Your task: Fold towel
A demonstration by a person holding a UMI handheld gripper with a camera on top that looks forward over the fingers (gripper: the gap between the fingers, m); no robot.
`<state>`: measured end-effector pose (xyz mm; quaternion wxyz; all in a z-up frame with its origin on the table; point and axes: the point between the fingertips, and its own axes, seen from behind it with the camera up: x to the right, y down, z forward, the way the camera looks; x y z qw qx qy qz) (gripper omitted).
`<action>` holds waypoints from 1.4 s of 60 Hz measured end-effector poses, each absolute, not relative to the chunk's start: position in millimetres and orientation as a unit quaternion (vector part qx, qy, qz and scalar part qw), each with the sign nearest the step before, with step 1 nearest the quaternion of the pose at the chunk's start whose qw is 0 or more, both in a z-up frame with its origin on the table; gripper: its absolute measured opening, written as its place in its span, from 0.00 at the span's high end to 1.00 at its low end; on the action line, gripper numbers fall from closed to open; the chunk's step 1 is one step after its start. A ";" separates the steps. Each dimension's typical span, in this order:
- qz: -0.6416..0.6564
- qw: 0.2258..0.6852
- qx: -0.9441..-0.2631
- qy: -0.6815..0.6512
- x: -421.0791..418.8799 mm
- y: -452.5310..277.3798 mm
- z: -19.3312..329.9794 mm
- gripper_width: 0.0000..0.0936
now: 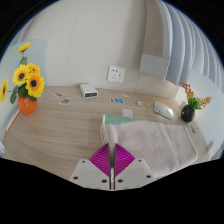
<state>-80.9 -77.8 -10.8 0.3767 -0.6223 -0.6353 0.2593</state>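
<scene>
A pale beige towel lies spread on the wooden table, reaching from just ahead of my fingers out to the right. My gripper is at the towel's near left edge. Its magenta pads are pressed together, with a thin pale strip of towel cloth between them. The towel's far edge lies near a small teal and white object.
An orange vase of sunflowers stands at the far left. A white box, small cards and a white object lie near the back wall. A dark vase with flowers stands at the right. A wall socket is behind.
</scene>
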 end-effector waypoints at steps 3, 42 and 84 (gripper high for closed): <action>0.262 0.364 -0.627 -0.637 -80.9 -79.4 -11.3 0.97; 0.376 0.275 -0.707 -0.532 -39.8 13.3 141.7 0.97; 0.210 0.360 -0.690 -0.592 -53.2 198.1 34.3 0.07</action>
